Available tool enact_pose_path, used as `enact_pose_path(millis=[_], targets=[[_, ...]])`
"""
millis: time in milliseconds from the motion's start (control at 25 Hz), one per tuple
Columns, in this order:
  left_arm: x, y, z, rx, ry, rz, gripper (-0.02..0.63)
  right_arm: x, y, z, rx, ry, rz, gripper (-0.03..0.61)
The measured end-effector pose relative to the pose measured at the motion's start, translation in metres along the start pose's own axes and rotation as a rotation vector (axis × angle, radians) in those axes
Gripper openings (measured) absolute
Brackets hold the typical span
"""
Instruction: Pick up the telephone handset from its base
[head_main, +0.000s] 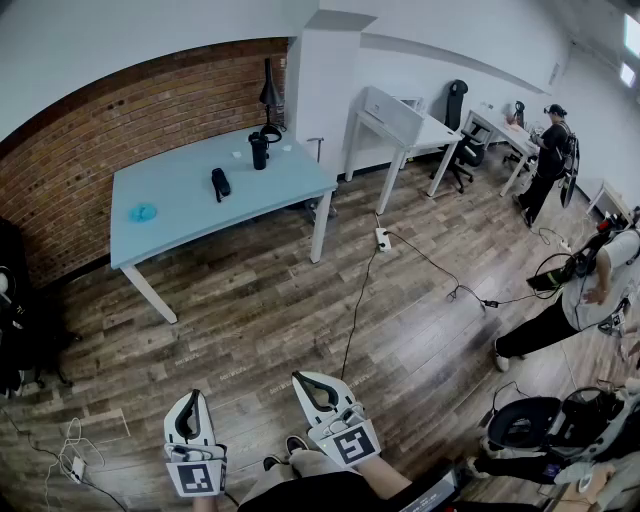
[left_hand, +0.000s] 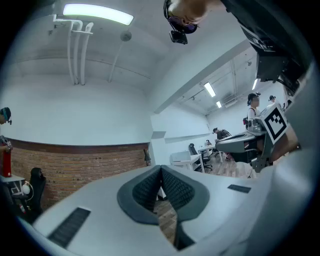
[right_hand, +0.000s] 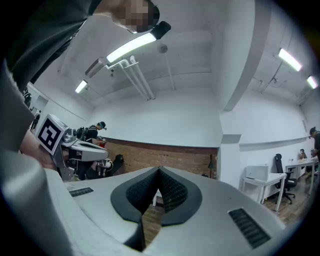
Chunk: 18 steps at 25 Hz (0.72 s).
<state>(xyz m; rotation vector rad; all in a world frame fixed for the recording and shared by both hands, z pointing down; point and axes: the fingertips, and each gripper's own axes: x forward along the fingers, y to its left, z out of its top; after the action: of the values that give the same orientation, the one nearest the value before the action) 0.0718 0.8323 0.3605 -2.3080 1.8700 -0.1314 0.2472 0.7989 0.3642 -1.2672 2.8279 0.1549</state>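
A small black telephone (head_main: 220, 184), its handset lying on the base, sits on the light blue table (head_main: 180, 225) across the room by the brick wall. Both grippers are held low over the wooden floor, far from that table. My left gripper (head_main: 191, 396) is shut and empty at the bottom left of the head view. My right gripper (head_main: 301, 378) is beside it, also shut and empty. In the left gripper view the dark pads (left_hand: 150, 192) meet with nothing between them. The right gripper view shows its pads (right_hand: 172, 192) closed the same way.
A black cup (head_main: 259, 151), a black desk lamp (head_main: 268, 92) and a blue item (head_main: 142, 212) share the blue table. A cable with a power strip (head_main: 382, 238) runs across the floor. White desks (head_main: 400, 120) and several people (head_main: 585, 290) are at the right.
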Motion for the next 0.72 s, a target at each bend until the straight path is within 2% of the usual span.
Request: enact_pose_path(millis=[320, 720], targets=[[0.006, 0.008, -0.010, -0.008, 0.008, 0.009, 0.026, 0.018, 0.002, -0.008, 0.023, 0.004, 0.041, 0.011], [0.027, 0.008, -0.027, -0.003, 0.061, 0.027, 0.026, 0.045, -0.005, -0.027, -0.012, 0.038, 0.065, 0.014]])
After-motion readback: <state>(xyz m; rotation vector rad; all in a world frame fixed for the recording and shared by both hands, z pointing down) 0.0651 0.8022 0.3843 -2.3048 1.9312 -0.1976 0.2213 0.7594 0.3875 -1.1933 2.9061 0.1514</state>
